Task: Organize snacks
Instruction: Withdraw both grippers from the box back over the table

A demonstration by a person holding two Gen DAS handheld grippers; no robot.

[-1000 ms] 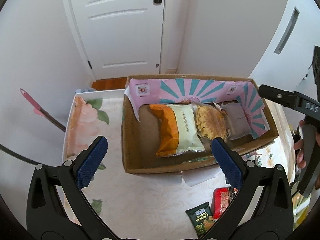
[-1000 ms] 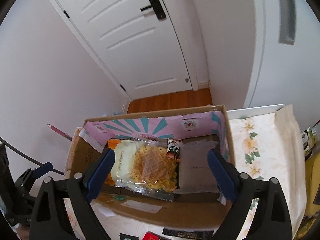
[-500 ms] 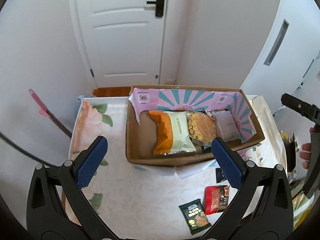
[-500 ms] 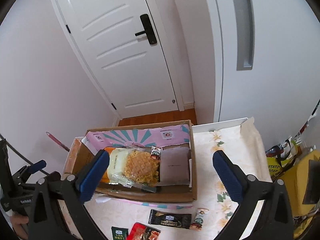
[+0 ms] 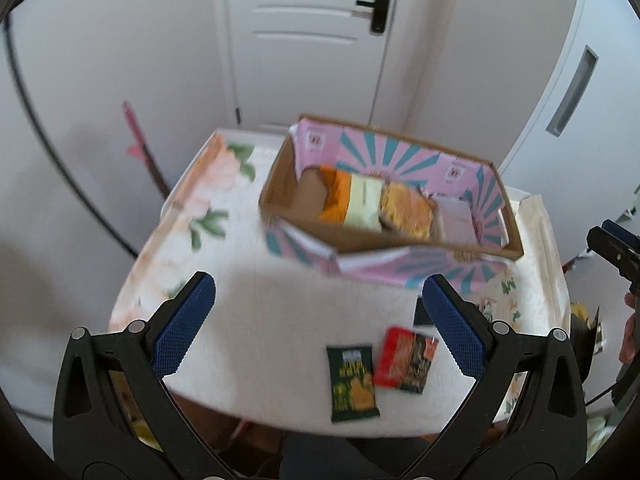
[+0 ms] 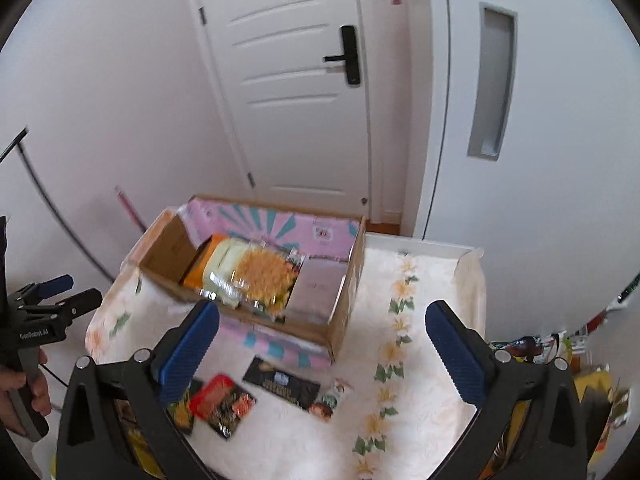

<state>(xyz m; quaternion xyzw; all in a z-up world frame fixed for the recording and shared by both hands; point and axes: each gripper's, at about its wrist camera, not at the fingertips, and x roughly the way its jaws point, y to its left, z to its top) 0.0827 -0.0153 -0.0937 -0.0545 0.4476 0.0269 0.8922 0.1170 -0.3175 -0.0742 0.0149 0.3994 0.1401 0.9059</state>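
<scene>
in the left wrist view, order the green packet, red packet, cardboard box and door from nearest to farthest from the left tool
1. Green packet and red packet: side by side on the table's near edge, between the left tool fingers; too close to call.
2. Cardboard box: mid-table, beyond both.
3. Door: behind the table.

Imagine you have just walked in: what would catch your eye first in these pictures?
The cardboard box with its pink sunburst lining, at the table's far side, holds a row of snacks. Loose packets, red and green, lie on the floral tablecloth in front. Both tongs, left and right, are open.
</scene>
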